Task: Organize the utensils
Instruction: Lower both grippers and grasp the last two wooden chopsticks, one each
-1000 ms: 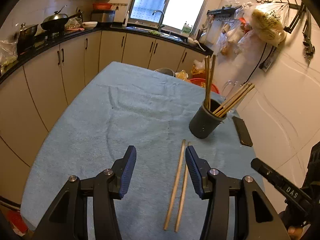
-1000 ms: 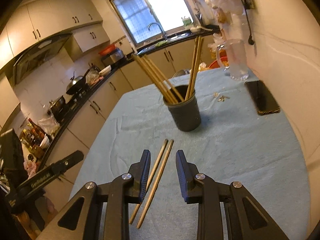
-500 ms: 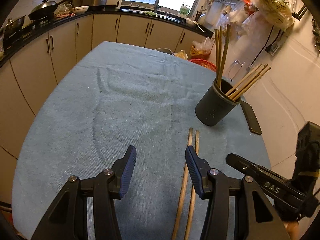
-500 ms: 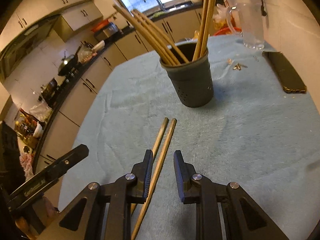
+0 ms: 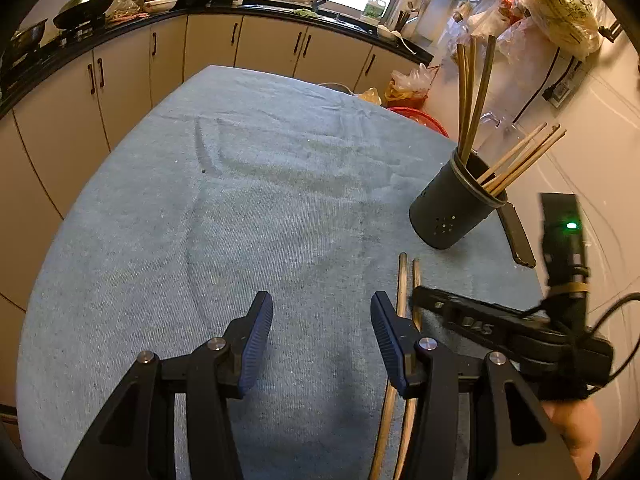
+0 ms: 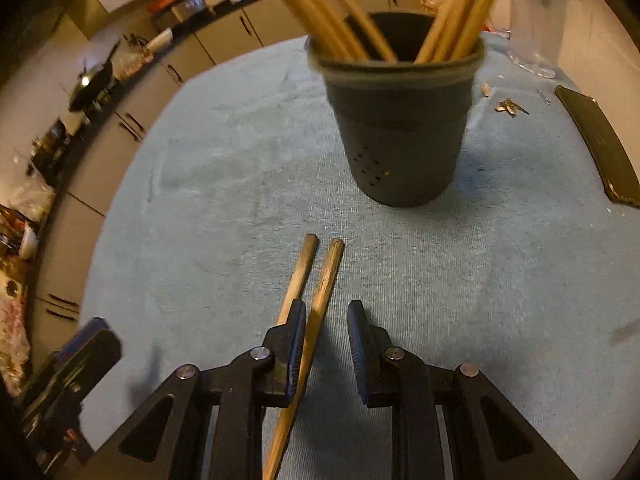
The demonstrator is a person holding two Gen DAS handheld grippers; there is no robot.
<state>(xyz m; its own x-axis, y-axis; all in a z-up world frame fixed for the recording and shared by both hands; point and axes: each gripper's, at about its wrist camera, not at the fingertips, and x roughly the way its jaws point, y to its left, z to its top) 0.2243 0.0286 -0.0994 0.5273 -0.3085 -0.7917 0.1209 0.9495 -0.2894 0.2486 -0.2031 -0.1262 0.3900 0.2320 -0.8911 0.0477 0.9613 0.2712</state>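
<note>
Two wooden chopsticks (image 6: 326, 276) lie side by side on the blue towel, pointing at a dark utensil cup (image 6: 404, 128) that holds several chopsticks. My right gripper (image 6: 323, 322) is open and low over them: the right chopstick lies between its jaws, the left one passes under the left finger. In the left wrist view the pair (image 5: 407, 280) lies by the right finger, the cup (image 5: 452, 212) is beyond, and the right gripper's body (image 5: 500, 328) reaches over the pair. My left gripper (image 5: 322, 316) is open and empty above bare towel.
A black phone (image 6: 600, 144) lies right of the cup near the wall. A clear glass jug (image 6: 532, 16) stands behind it, with small scraps (image 6: 510, 107) on the towel. Kitchen cabinets and counter (image 5: 192, 32) run along the left and back. The table edge curves at left.
My right gripper has moved forward and down onto the lying chopsticks, closer to the cup, and its jaws have narrowed a little. My left gripper has advanced and tilted down, still open.
</note>
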